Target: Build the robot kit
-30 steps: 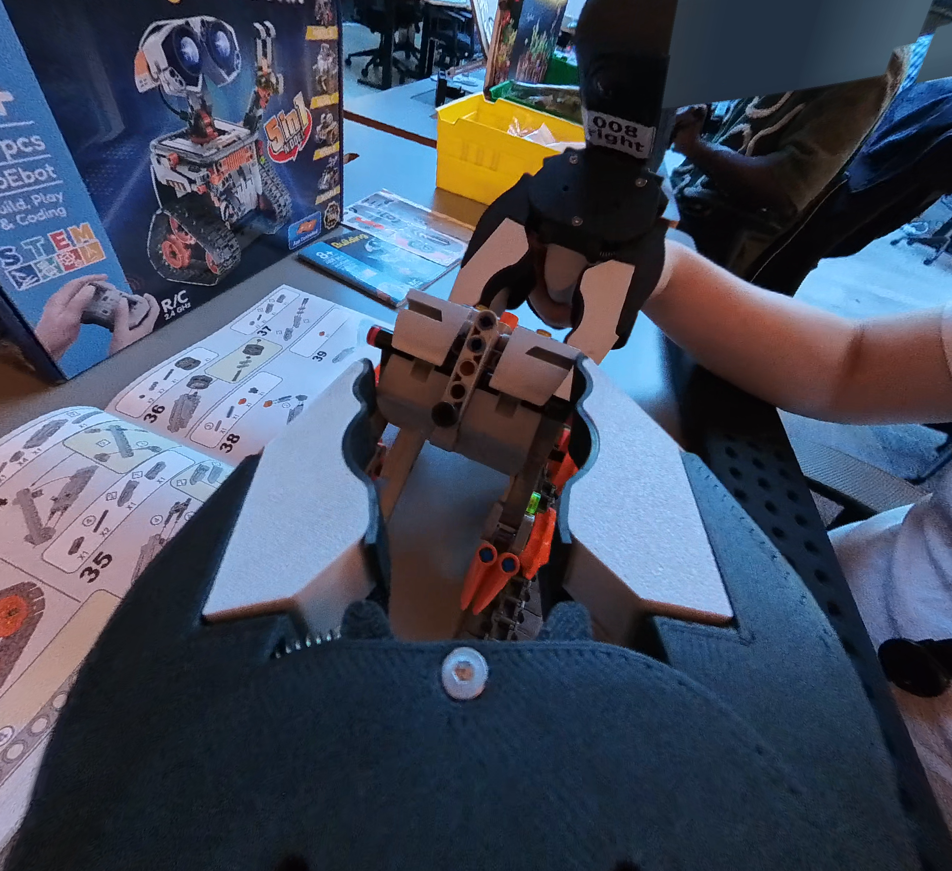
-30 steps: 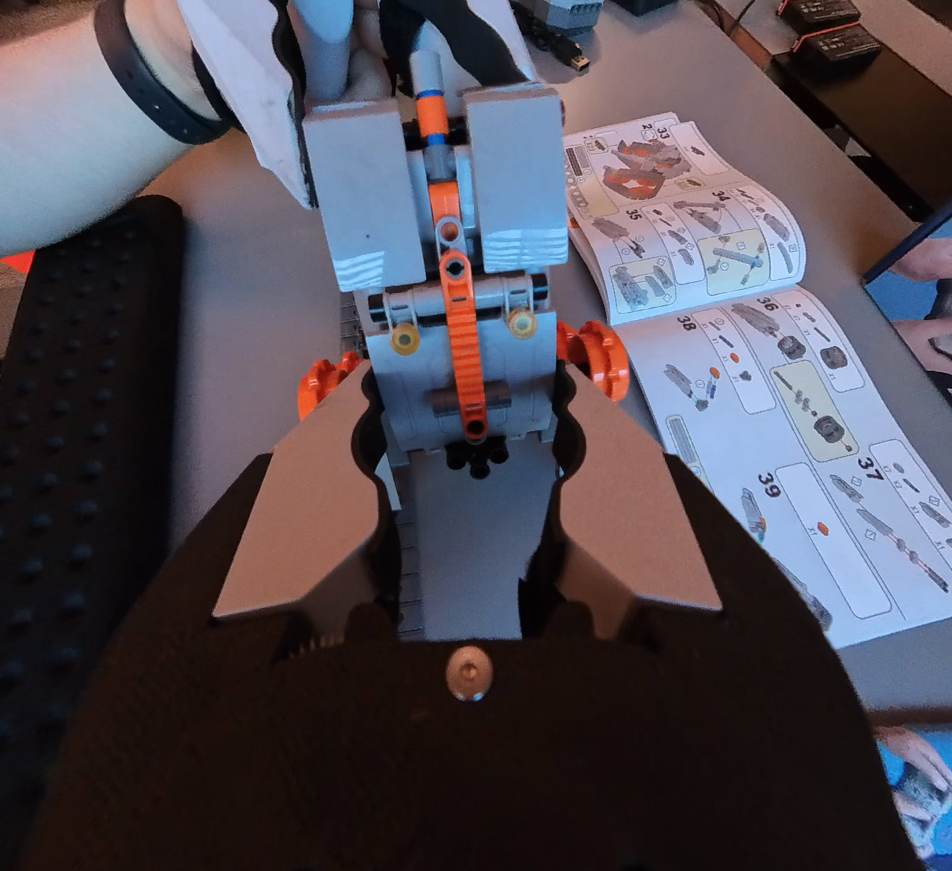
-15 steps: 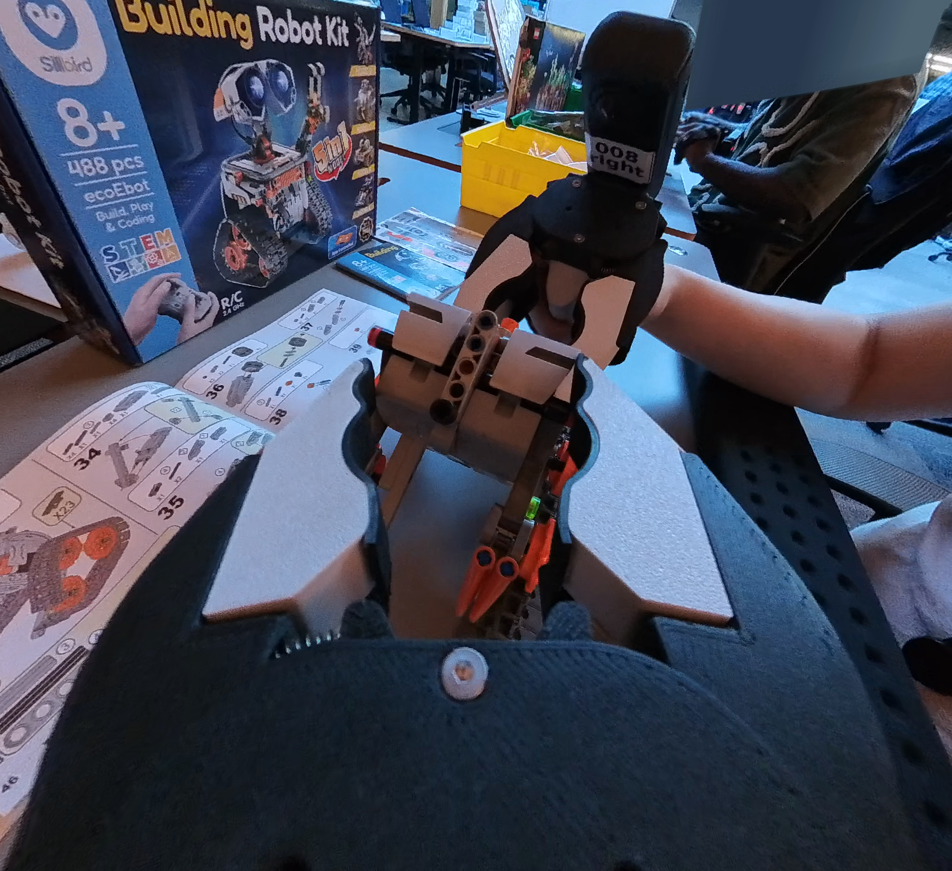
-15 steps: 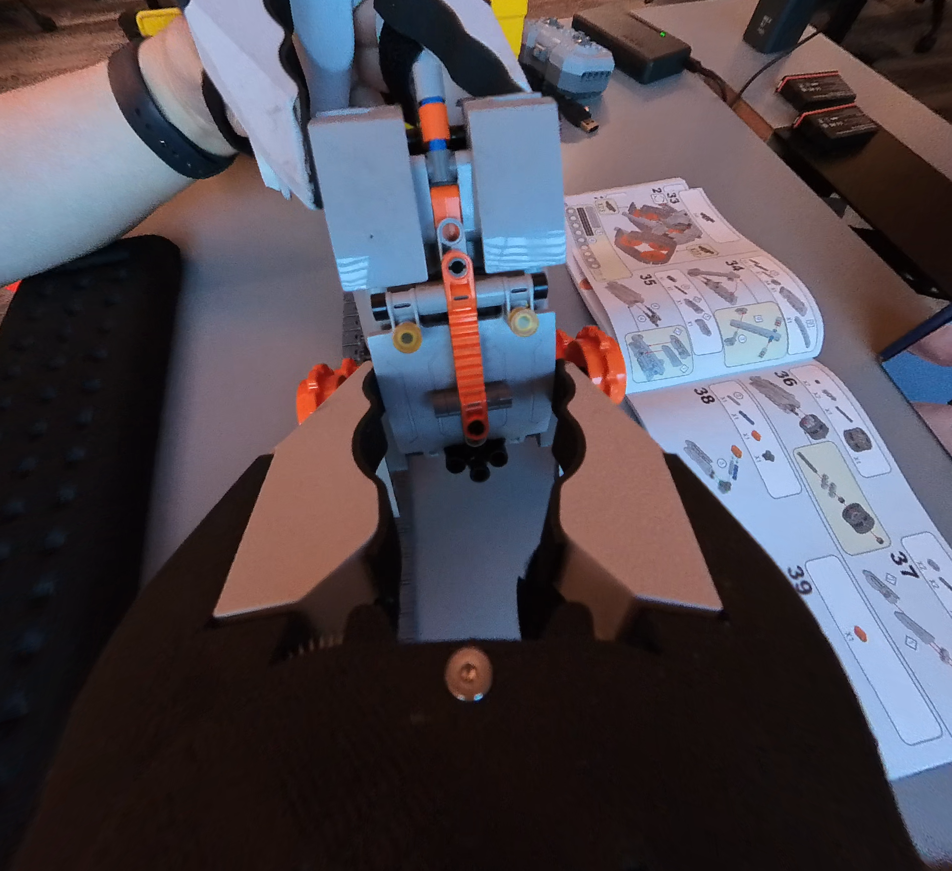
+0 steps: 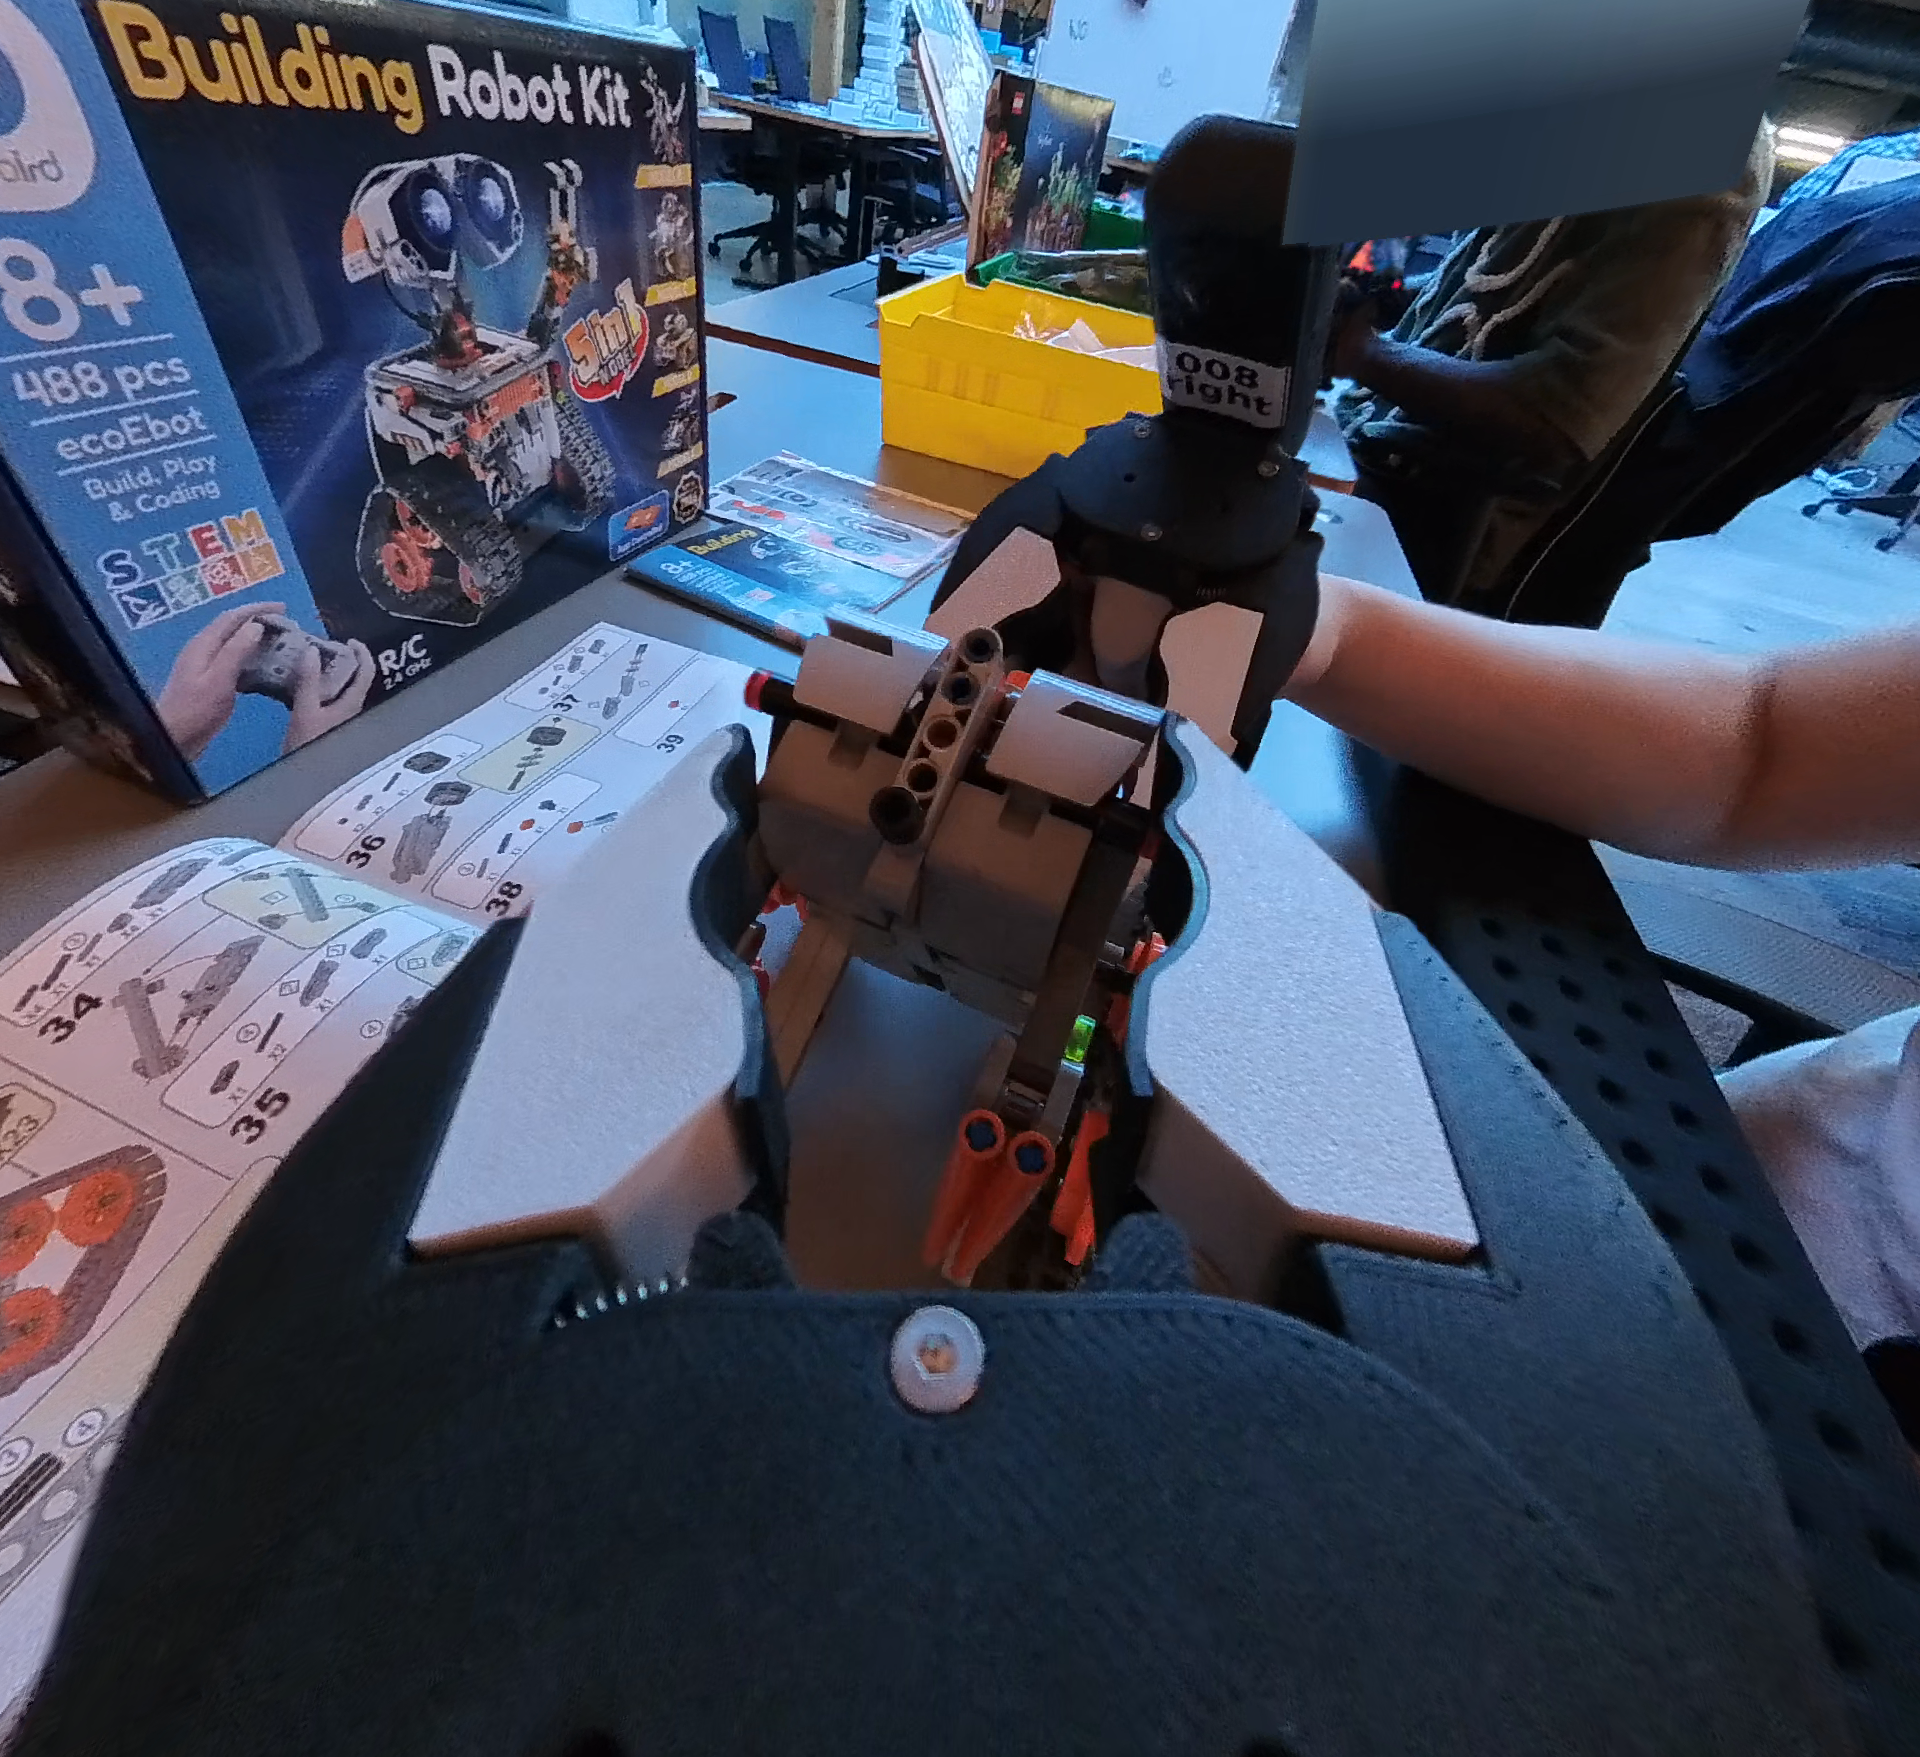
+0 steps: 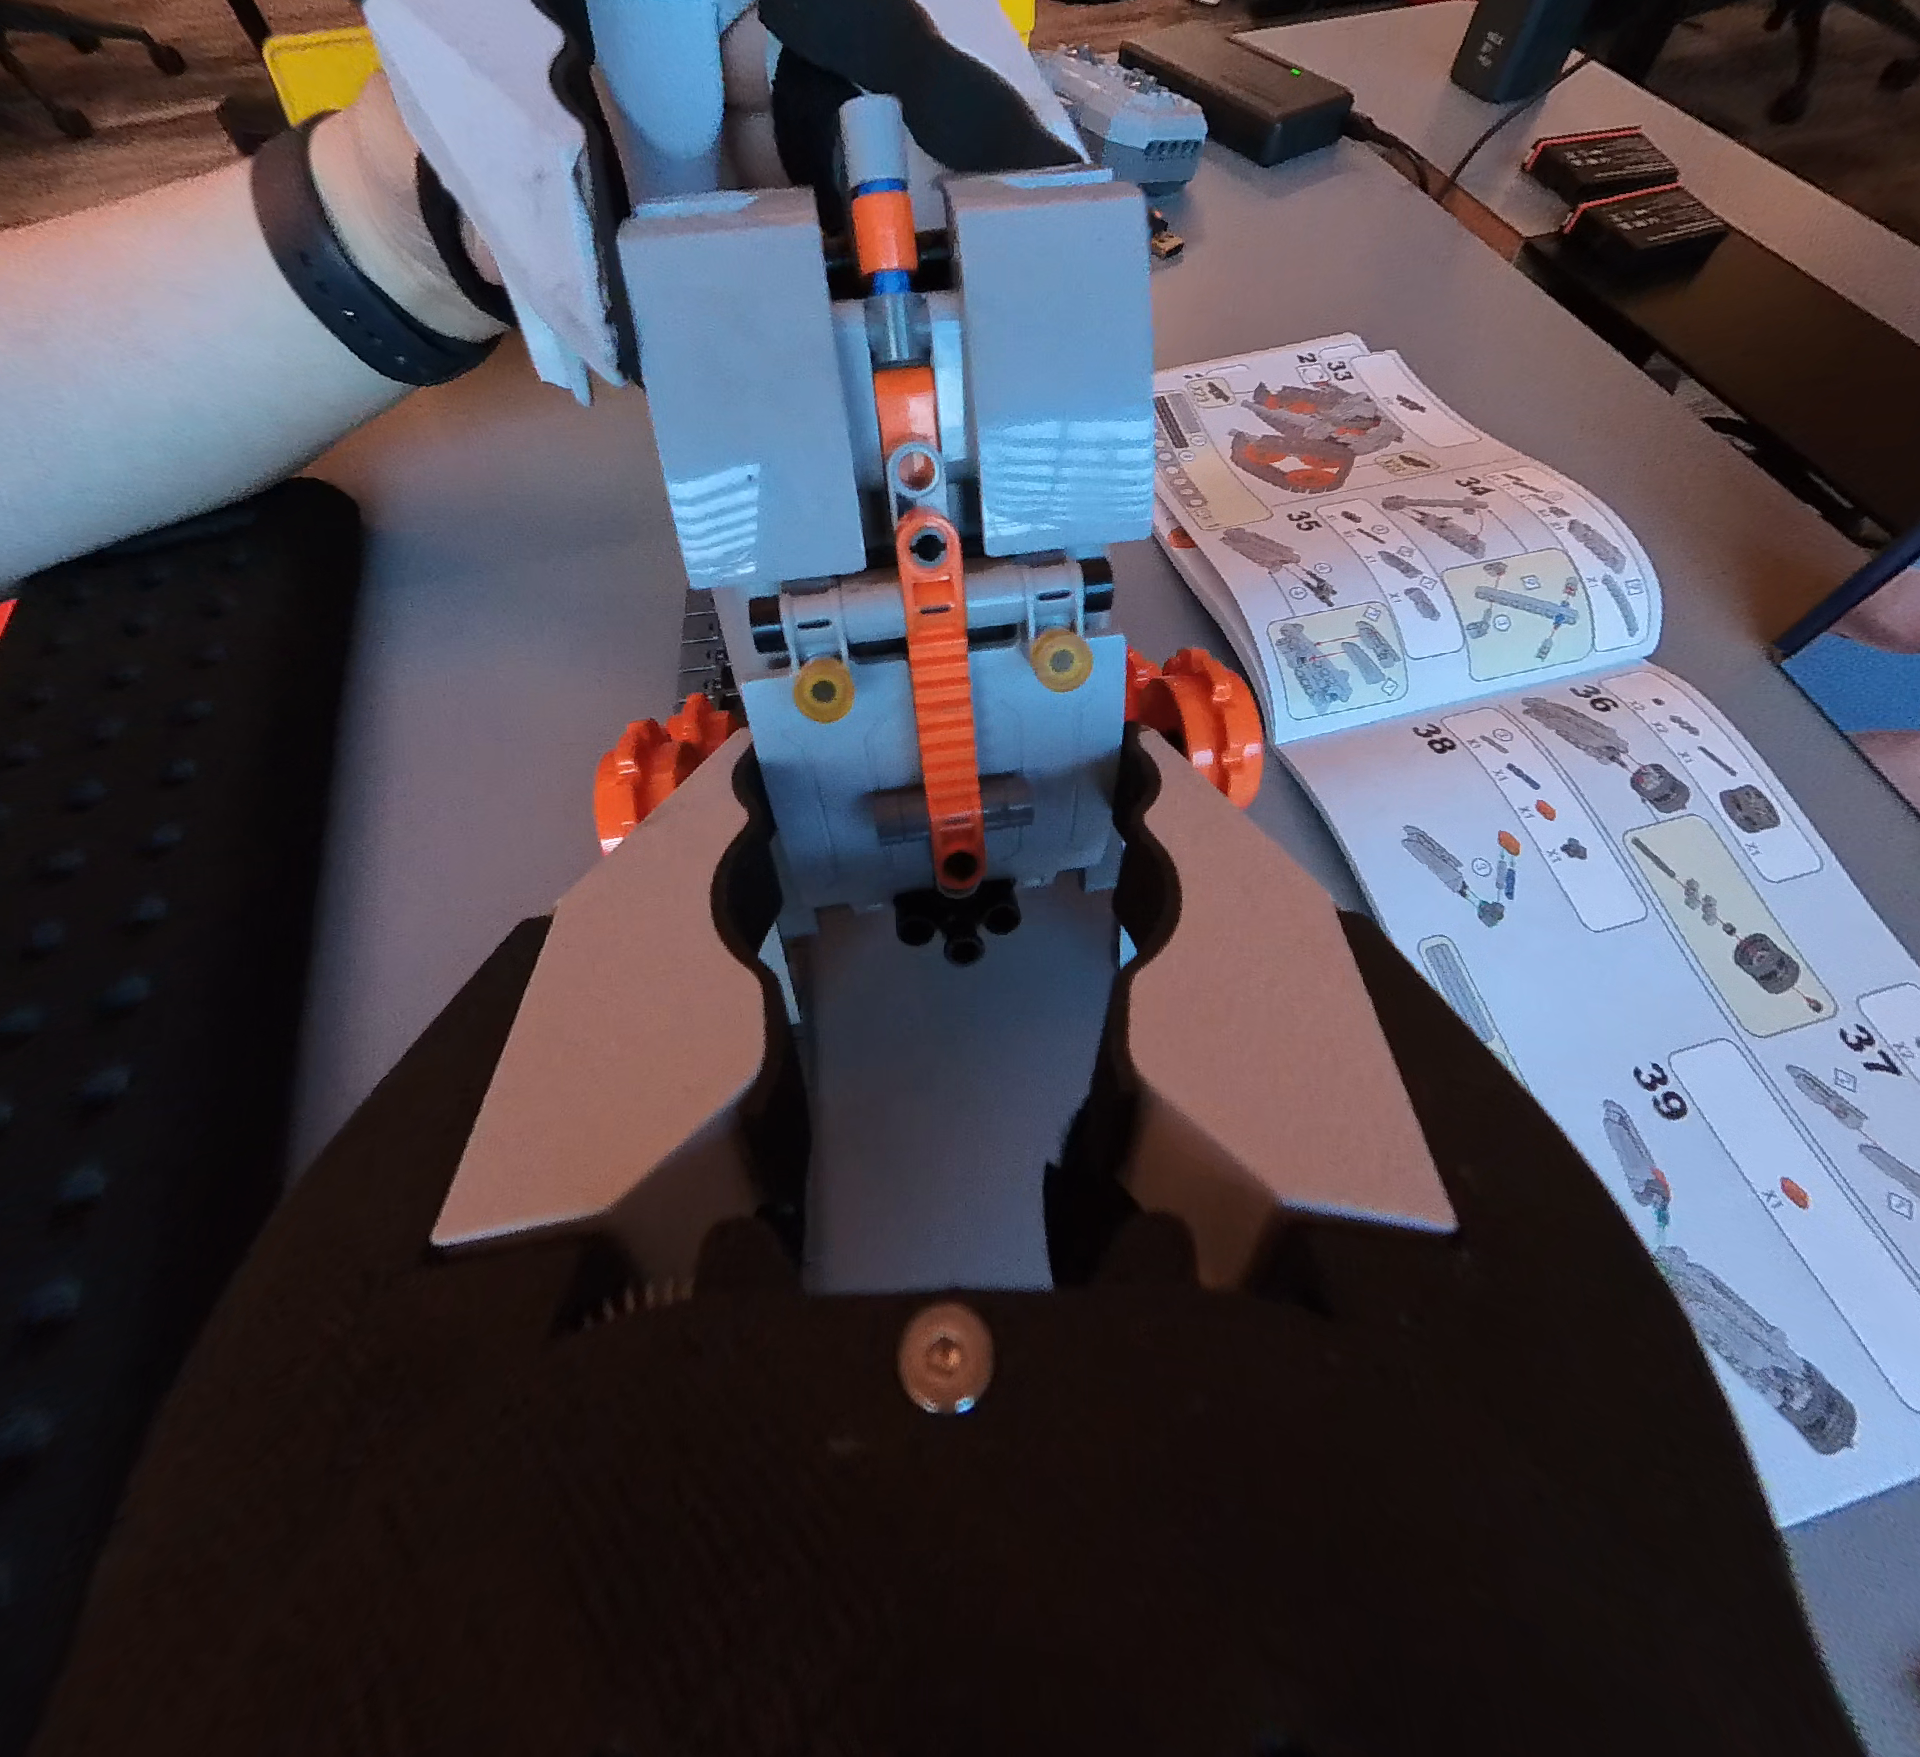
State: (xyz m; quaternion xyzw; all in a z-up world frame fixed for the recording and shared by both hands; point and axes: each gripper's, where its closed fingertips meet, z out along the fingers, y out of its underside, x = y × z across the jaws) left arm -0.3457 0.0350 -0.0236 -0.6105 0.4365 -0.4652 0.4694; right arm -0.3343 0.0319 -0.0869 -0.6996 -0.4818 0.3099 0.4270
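A grey brick-built robot model (image 5: 956,855) with orange parts is held between both grippers above the grey table (image 6: 499,627). My left gripper (image 5: 951,834) is shut on its upper grey body, fingers (image 5: 623,959) pressed to both sides. My right gripper (image 6: 935,834) is shut on the lower body of the model (image 6: 935,668), just behind the orange wheels (image 6: 1195,720). The right gripper also shows in the left wrist view (image 5: 1132,637), facing me. The left gripper shows at the top of the right wrist view (image 6: 686,97).
A blue kit box (image 5: 343,377) stands at the left. An open instruction booklet (image 5: 260,928) (image 6: 1558,772) lies beside the model. There are a yellow bin (image 5: 997,377), a black perforated mat (image 6: 135,876), a black power adapter (image 6: 1236,86) and a person's forearm (image 5: 1558,731). The tips of one gripper are about 7 cm away from the tips of the other.
Both grippers have shifted together with the model held between them; the box and booklet sit lower in view than one second ago. Both grips are unchanged.
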